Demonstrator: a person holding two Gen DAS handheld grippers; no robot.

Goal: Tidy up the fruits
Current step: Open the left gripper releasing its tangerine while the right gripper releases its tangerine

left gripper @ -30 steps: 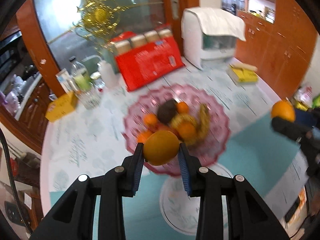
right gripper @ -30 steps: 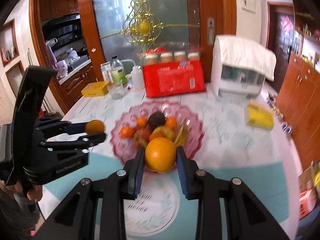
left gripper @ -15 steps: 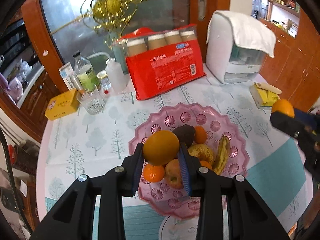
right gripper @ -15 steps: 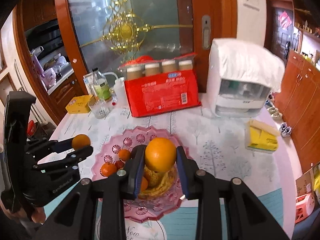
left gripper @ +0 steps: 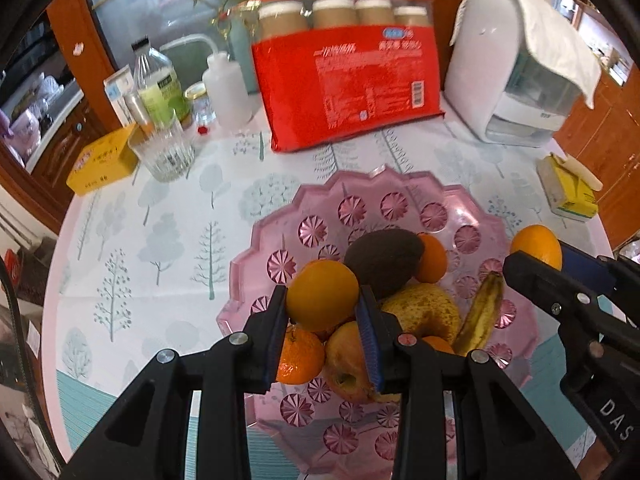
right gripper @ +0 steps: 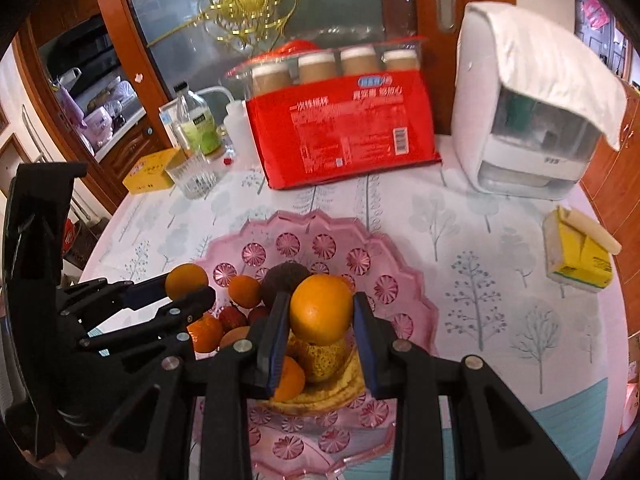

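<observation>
While poised above the pink glass fruit bowl (left gripper: 280, 240) for release: left gripper (left gripper: 322, 312) clamped on an orange (left gripper: 322, 295), right gripper (right gripper: 319, 322) clamped on another orange (right gripper: 321, 309), at three o'clock beside the avocado (left gripper: 384, 262).

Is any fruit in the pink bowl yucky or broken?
Nothing is broken or spilled. The banana has turned brown and the pear is brown-speckled, so both look overripe in the pink bowl.

A fruit bowl (left gripper: 280, 240) sat at the frame's centre on the table (left gripper: 140, 240), with a package of cups (left gripper: 348, 80) behind it, a drinking glass (left gripper: 164, 152) at upper left and a dispenser (left gripper: 516, 68) at upper right.
</observation>
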